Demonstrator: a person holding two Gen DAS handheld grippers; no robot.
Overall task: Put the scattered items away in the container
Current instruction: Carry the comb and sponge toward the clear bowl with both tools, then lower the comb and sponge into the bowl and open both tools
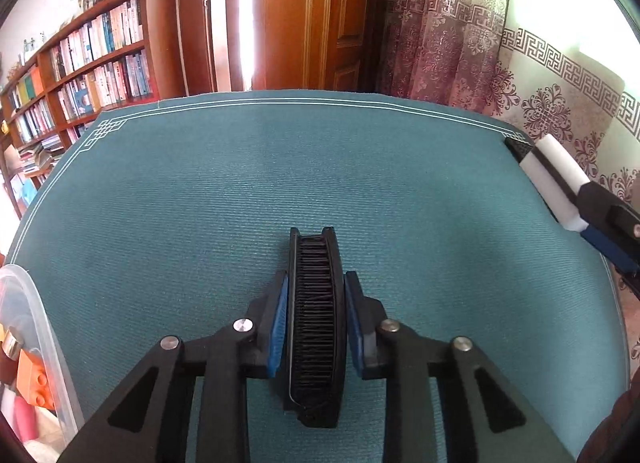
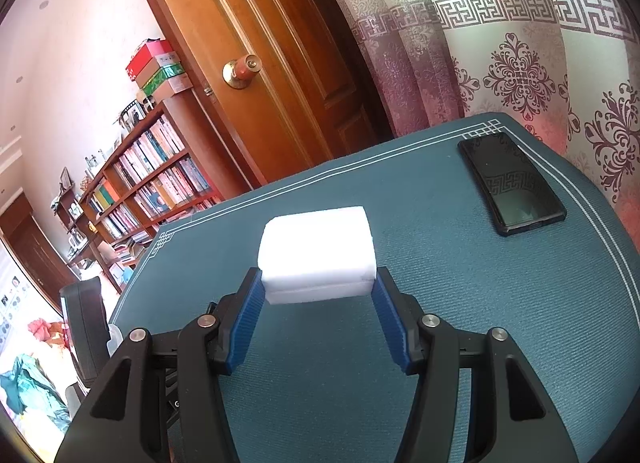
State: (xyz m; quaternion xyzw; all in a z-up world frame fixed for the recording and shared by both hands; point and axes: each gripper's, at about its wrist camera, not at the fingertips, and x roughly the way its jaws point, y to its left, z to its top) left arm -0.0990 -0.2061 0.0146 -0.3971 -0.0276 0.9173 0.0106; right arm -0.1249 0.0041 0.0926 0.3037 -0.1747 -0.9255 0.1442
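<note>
My left gripper [image 1: 316,279] is shut on a black oval brush [image 1: 316,323], bristles up, over the teal mat [image 1: 240,183]. The blue pads [image 1: 280,323] press on its two long sides. My right gripper [image 2: 318,271] is shut on a white foam block [image 2: 318,251], gripped at its near end and held above the mat. In the left wrist view that block [image 1: 560,179] shows at the far right edge with one black finger [image 1: 520,149] along it. A clear plastic container [image 1: 36,323] stands at the lower left, beside the left gripper.
The container holds an orange toy brick [image 1: 34,383] and a pink item [image 1: 24,419]. A black phone [image 2: 512,183] lies flat near the mat's far right corner. A wooden door, a patterned curtain and bookshelves stand beyond the table.
</note>
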